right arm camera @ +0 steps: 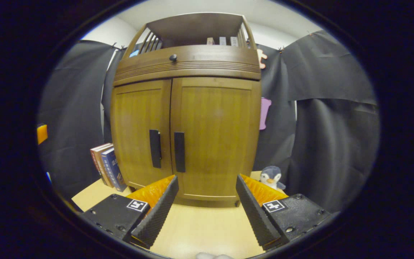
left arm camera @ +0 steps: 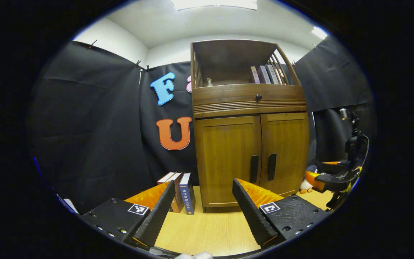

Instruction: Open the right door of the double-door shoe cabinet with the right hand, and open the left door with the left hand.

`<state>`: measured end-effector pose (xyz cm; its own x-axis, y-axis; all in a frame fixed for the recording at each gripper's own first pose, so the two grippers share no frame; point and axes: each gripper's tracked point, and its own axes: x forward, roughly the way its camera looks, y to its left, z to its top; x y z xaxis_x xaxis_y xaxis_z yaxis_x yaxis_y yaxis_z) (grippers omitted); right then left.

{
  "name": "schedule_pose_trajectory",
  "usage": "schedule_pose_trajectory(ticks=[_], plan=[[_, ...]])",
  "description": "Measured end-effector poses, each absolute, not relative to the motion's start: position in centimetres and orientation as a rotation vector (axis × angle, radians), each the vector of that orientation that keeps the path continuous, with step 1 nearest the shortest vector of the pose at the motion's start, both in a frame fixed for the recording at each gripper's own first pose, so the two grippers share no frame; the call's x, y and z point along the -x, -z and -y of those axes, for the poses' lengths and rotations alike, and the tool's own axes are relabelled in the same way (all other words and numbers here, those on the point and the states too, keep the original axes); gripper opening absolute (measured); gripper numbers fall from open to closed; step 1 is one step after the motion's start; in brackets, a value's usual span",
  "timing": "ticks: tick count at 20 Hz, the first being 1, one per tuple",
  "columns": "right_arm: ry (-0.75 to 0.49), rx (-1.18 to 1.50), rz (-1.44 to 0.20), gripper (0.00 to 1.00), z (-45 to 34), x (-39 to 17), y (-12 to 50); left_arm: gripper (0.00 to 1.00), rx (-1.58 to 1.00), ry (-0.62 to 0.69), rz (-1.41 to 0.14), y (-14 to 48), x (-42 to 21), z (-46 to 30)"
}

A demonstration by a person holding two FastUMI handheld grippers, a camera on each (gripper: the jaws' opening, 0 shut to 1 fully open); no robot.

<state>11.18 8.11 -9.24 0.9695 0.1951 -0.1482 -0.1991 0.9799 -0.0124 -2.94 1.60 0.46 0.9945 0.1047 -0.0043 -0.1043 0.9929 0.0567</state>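
Two grippers, jaws apart, holding nothing: left gripper (left arm camera: 203, 207), right gripper (right arm camera: 207, 205) closer in. Shoe cabinet (right arm camera: 185, 118) at 12 o'clock, both doors shut. Right handle (right arm camera: 179, 151) at 11 o'clock, likely the first grab.

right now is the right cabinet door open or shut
Shut. The right door sits flush beside the left door, their handles side by side, and the right claw hangs open short of it.

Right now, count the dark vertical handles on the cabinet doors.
2. The left door handle sits on the left door's inner edge; the right door handle sits beside it on the right door. Both doors look closed. A small round knob sits above, not counted.
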Motion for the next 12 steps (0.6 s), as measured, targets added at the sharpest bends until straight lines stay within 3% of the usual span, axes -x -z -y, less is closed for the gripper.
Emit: schedule_pose_trajectory(ticks=[5,12], plan=[[-0.296,0.031,-0.188,1.00,-12.5,-17.1,10.7,0.96,-0.058,-0.121,-0.021,-0.4,3.4,-1.4],[-0.313,0.022,-0.209,0.96,-16.1,-25.5,10.0,0.96,-0.047,-0.188,-0.049,-0.5,3.9,-1.3]])
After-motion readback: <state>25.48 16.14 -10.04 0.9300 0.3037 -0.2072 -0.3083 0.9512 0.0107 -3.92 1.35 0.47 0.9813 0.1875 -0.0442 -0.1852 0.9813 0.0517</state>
